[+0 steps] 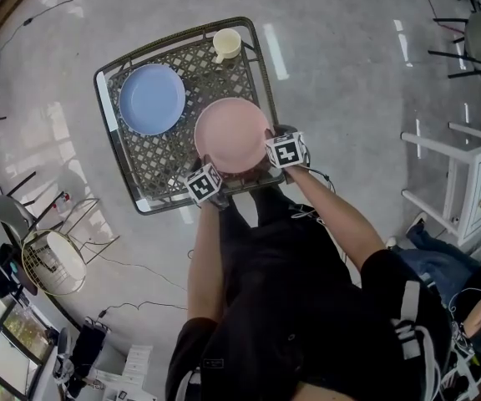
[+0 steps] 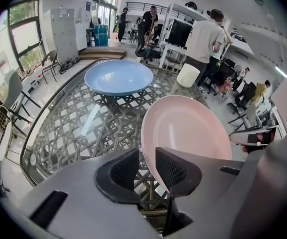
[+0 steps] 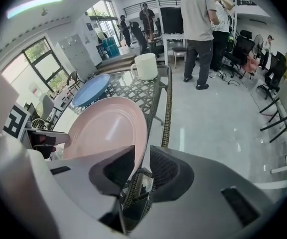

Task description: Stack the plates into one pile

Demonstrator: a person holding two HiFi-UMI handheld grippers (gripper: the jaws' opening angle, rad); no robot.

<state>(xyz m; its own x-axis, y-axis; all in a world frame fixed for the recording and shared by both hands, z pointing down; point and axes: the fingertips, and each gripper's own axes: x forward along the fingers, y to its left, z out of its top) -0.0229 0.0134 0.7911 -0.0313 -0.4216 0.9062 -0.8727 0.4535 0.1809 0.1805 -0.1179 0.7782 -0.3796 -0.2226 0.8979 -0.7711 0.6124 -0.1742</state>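
A pink plate [image 1: 230, 132] lies on the lattice-topped metal table [image 1: 161, 170], at its near right part. My left gripper [image 1: 211, 168] is at the plate's near left rim and my right gripper [image 1: 268, 144] at its right rim. In the left gripper view the pink plate [image 2: 188, 131] has its rim between the jaws of the left gripper [image 2: 147, 166], with a gap showing, so it is open. In the right gripper view the pink plate's [image 3: 106, 128] rim likewise passes loosely between the open jaws of the right gripper [image 3: 142, 166]. A blue plate [image 1: 152, 98] sits apart at the far left.
A cream cup [image 1: 227, 44] stands at the table's far right corner. A wire chair [image 1: 53, 261] is on the floor to the left and a white rack [image 1: 466, 182] to the right. Several people [image 3: 201, 29] stand beyond the table.
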